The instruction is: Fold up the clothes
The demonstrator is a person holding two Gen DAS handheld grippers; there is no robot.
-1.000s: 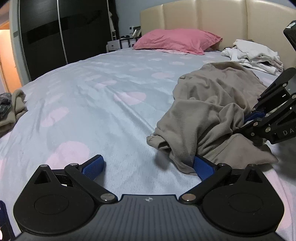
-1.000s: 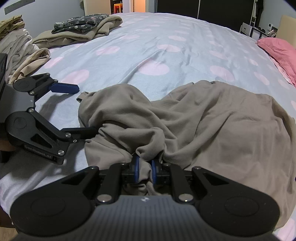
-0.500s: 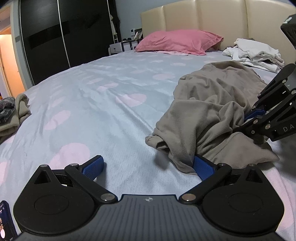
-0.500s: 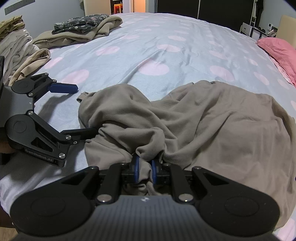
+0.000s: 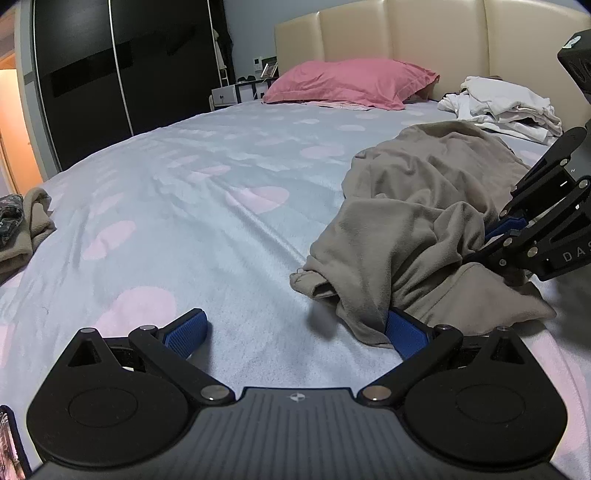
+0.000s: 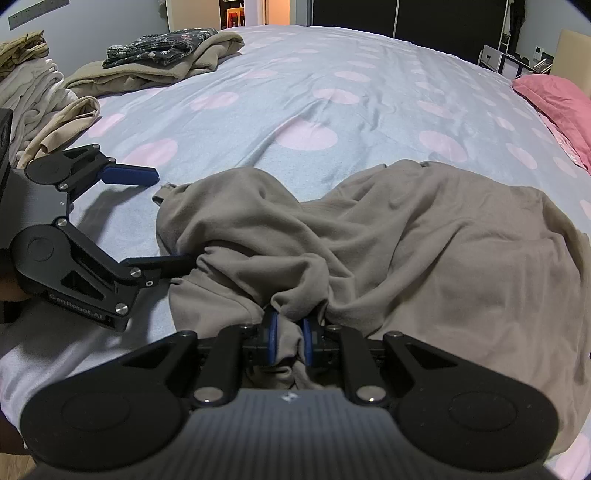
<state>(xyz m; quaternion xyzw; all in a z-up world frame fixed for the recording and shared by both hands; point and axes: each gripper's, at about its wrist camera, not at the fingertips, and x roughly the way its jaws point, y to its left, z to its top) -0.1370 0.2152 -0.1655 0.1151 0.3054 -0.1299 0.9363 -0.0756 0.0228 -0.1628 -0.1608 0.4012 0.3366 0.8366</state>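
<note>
Right wrist: right claw (image 6: 290, 341) pinches garment (image 6: 388, 236) hem; left claw (image 5: 295, 334) spread, sheet (image 5: 184, 206) beyond bare.

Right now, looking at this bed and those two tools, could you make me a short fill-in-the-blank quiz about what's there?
1. The right tool is shut on a fold of the ____ garment.
2. The left tool has its jaws ____, one blue pad on the bare sheet.
3. The pillow by the headboard is ____.
4. The crumpled clothes near the headboard are ____.

Missing words: taupe; open; pink; white
</note>
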